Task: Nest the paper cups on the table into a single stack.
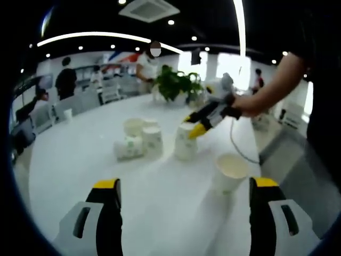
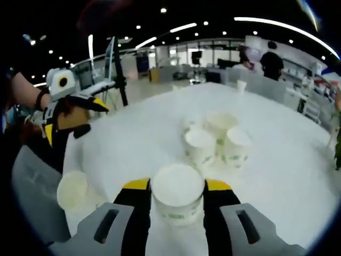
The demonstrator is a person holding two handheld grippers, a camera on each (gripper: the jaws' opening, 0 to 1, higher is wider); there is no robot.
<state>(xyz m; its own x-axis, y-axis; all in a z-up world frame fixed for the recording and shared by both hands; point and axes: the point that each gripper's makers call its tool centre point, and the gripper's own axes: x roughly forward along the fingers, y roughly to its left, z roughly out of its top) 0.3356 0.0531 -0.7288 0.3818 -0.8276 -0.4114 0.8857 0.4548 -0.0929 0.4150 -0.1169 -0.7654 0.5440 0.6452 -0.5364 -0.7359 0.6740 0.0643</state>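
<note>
No text, brand, number or sign can be read in either view. The paper cups (image 2: 177,200) carry faint green printing on their white sides, seen on the one between the right gripper's jaws and on the cluster of cups (image 1: 139,140) on the table, but the marks are too blurred to make out as letters. The far wall in the left gripper view bears a red and blue patch (image 1: 118,56) that may be a banner or logo, and it is too small and soft to read
</note>
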